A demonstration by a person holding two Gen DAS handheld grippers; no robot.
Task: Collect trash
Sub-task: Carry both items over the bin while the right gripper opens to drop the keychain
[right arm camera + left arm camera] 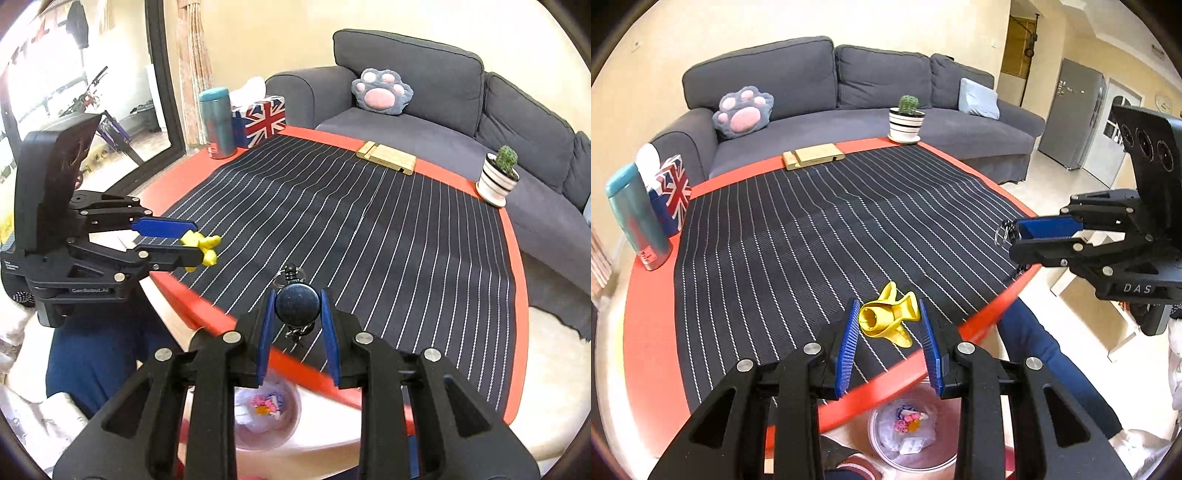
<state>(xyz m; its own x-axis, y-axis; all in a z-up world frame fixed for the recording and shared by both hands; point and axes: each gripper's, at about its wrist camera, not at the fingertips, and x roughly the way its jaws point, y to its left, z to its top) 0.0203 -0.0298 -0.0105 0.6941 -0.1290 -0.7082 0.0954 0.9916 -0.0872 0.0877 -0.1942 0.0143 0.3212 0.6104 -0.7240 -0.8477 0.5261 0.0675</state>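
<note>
The left gripper clamps a yellow crumpled scrap; the right gripper pinches a dark round keyring. Both are carried over the table edge because the trash bin waits at six o'clock below.

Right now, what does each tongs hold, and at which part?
Left tongs: yellow banana peel, gripped across its middle. Right tongs: dark round keychain, gripped at its two sides.
</note>
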